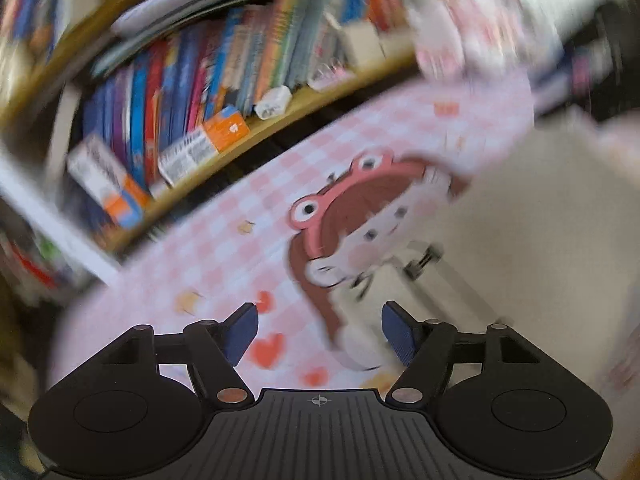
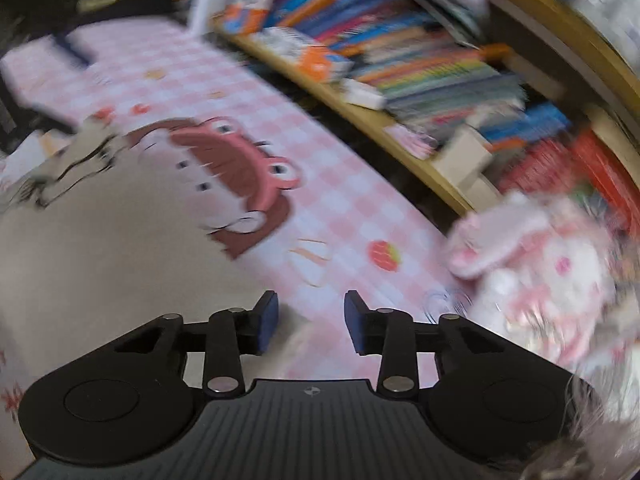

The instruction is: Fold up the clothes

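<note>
On one tablecloth (image 2: 352, 184): one garment (image 2: 100, 248), two open grippers.

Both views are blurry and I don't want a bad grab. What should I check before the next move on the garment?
1. Left gripper open, nothing between its fingers: ok.
2. Right gripper open, holding nothing: ok.
3. Cream garment lies on the pink checked cloth: ok.
4. Garment edge sharp enough to aim at: not ok, motion blur.
5. Plush toy clear of the garment: cannot tell.
</note>
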Motion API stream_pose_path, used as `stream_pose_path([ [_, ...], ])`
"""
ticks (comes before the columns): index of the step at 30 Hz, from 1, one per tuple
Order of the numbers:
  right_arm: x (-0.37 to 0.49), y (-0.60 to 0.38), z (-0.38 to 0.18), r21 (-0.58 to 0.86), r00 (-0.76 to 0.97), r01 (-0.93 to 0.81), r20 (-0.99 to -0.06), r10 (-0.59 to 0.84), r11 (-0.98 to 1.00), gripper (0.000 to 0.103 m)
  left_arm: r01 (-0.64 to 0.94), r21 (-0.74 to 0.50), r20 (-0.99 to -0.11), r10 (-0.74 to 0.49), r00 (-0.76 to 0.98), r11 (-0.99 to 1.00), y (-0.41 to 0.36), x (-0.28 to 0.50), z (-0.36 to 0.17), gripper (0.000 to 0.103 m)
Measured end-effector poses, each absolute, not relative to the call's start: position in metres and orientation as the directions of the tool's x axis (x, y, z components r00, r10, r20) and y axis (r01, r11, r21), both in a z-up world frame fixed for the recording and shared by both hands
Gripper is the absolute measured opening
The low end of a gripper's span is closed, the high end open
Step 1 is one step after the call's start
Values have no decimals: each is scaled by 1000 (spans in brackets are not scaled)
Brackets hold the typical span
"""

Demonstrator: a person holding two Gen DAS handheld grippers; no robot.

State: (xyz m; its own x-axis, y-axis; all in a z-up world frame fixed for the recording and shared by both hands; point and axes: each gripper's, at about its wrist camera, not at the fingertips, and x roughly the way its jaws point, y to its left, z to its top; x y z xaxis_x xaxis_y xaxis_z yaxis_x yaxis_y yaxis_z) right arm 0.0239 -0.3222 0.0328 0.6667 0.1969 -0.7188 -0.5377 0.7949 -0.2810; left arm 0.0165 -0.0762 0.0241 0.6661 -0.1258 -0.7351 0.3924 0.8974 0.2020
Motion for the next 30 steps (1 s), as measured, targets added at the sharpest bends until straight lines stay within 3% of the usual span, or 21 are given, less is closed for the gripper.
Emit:
stream_pose_path([
  [4,18,-357,36,39,605,-448,-722,335,893,32,286,-175,-718,-322,618,942,-45,12,17,58],
  [6,14,-370,28,175,573,-389,-723,386,905,29,257,-257,-710,-363,603,931,-40,11,7,49],
  [10,15,-382,3,318,559,-246,-726,402,916,13,184,-386,-705,-418,573,904,-34,19,-11,23],
  [13,20,-393,-11,433,582,-86,-709,398,897,7,133,-473,-684,-458,569,871,-26,24,-14,7],
  [17,21,-393,-18,459,593,-37,-705,389,888,7,83,-644,-556,-540,632,761,-4,14,-3,6],
  [21,24,-392,-19,459,588,-52,-704,399,887,7,34,-640,-585,-516,626,767,0,19,-14,7],
  [27,25,-391,-23,463,586,-58,-702,406,884,8,-6,-632,-613,-495,616,775,1,24,-29,22],
  [30,24,-393,-23,478,588,-50,-695,413,877,8,-25,-627,-626,-485,611,779,2,27,-37,23],
])
